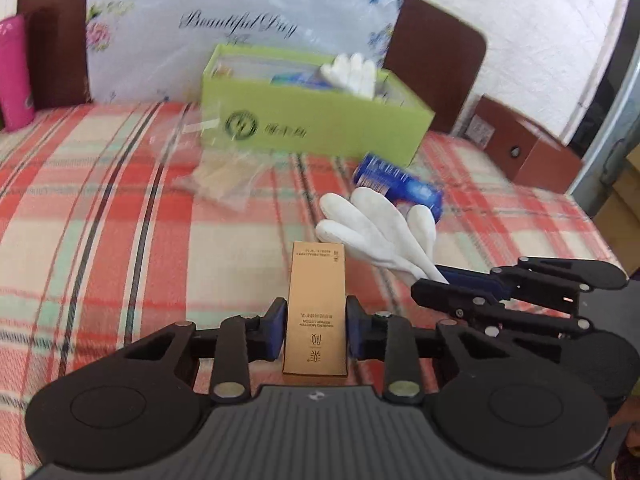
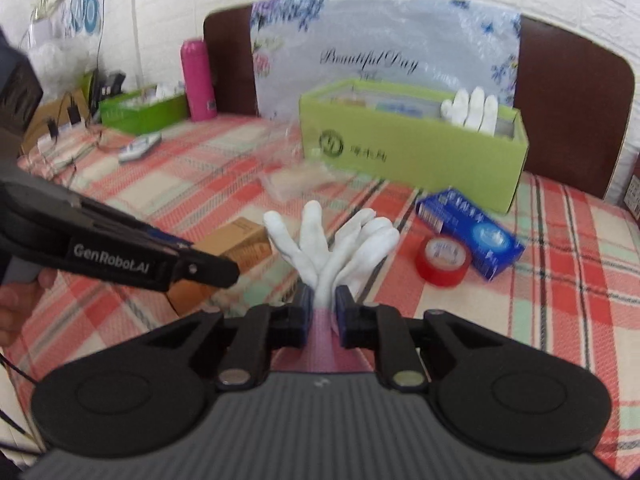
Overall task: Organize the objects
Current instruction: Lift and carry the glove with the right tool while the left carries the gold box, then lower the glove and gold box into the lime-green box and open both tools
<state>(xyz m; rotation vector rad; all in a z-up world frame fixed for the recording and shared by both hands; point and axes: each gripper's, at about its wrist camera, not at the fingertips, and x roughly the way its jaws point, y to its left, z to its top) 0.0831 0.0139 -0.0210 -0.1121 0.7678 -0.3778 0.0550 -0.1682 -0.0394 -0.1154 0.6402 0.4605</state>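
**Both grippers loaded, green box ahead**

Clamped between the left gripper's (image 1: 315, 330) blue pads, the gold carton (image 1: 316, 312) stands lengthwise along the fingers, gripped near its rear end so most of its length projects forward, probably to let it slide into a container nose first. At about two o'clock from it, the right gripper (image 2: 323, 312) is closed on the cuff of a white glove (image 2: 332, 240), whose limp fingers splay upward and outward; pinching the cuff keeps the floppy cloth gathered in one bunch.

Farther out at twelve o'clock on the plaid bedspread (image 1: 120, 220), the open green box (image 1: 320, 120) already holds another white glove upright at its right end, so it is likely the destination. Beside the box lie a blue carton (image 2: 472, 232) and a red tape roll (image 2: 442, 262), not yet stowed.
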